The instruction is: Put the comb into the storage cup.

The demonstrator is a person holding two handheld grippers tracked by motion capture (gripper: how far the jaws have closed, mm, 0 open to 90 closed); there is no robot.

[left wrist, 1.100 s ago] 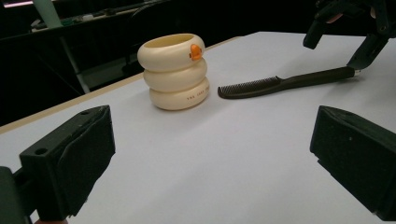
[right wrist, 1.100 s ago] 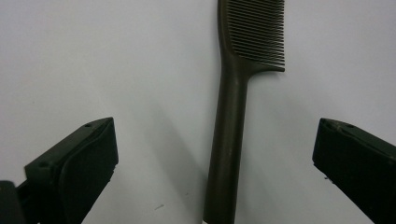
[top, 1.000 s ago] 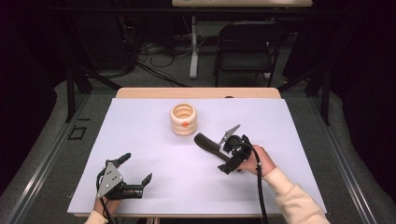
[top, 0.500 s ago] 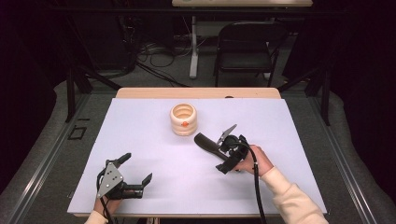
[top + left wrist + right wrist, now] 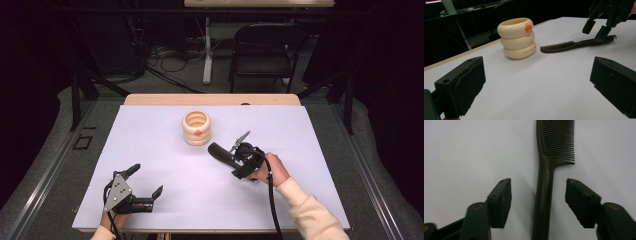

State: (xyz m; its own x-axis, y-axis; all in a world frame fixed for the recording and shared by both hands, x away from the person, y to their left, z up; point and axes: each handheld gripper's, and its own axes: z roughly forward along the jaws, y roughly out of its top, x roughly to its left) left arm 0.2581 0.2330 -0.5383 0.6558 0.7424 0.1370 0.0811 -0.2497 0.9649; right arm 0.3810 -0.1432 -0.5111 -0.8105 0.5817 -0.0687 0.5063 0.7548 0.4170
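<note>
One white table point(image 5: 150, 150), grey floor point(image 5: 50, 165), dark chair point(image 5: 262, 47) behind

1 comb point(image 5: 545, 182) on the surface point(image 5: 150, 145), 1 cream cup point(image 5: 196, 128) of 3 stacked rings with 1 orange spot, 2 grippers, left point(image 5: 145, 185) and right point(image 5: 231, 145), 2 fingers each, 1 chair point(image 5: 265, 50) behind

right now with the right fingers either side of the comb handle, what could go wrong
The comb lies flat on the table, so the right gripper, whose fingers have just been closing without yet touching the thin handle, may scrape the surface or pinch off-centre, tipping the comb. A swing on lifting could knock the cream ringed cup nearby.
</note>
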